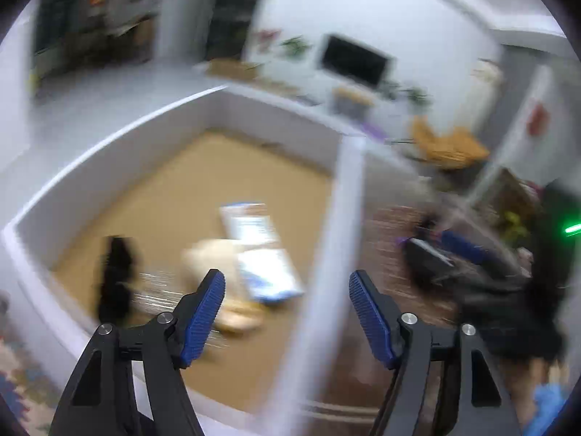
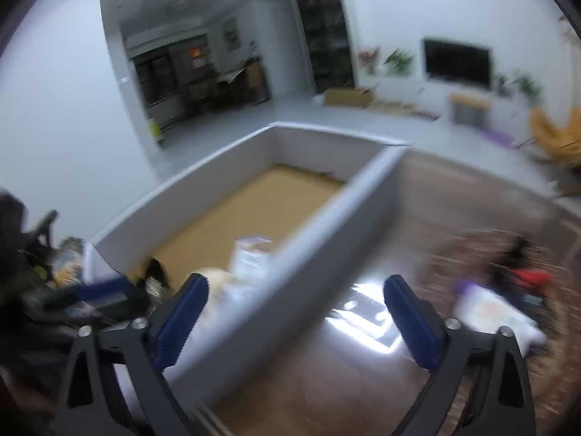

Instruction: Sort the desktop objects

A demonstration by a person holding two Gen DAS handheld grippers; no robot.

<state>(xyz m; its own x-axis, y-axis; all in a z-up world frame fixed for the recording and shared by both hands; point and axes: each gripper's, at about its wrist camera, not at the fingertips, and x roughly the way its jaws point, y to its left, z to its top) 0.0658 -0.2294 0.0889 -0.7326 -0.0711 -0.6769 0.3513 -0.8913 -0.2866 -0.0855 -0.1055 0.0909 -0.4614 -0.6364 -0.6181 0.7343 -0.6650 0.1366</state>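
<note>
Both views are motion-blurred. A white-walled box (image 1: 339, 196) with a cardboard floor holds a white-and-blue packet (image 1: 270, 272), a second packet (image 1: 247, 223), a cream object (image 1: 208, 258) and a black object (image 1: 116, 272). My left gripper (image 1: 287, 283) is open and empty above the box's near wall. My right gripper (image 2: 296, 290) is open and empty over the same box wall (image 2: 319, 225). To its right on the wooden table lie a white packet (image 2: 497, 318), a red item (image 2: 530, 276) and a black item (image 2: 519, 245).
The other gripper shows at the right of the left wrist view (image 1: 461, 254) and at the left of the right wrist view (image 2: 90, 298). A woven mat (image 2: 472, 254) lies under the items on the wooden table (image 2: 345, 392). A TV (image 2: 457, 60) hangs on the far wall.
</note>
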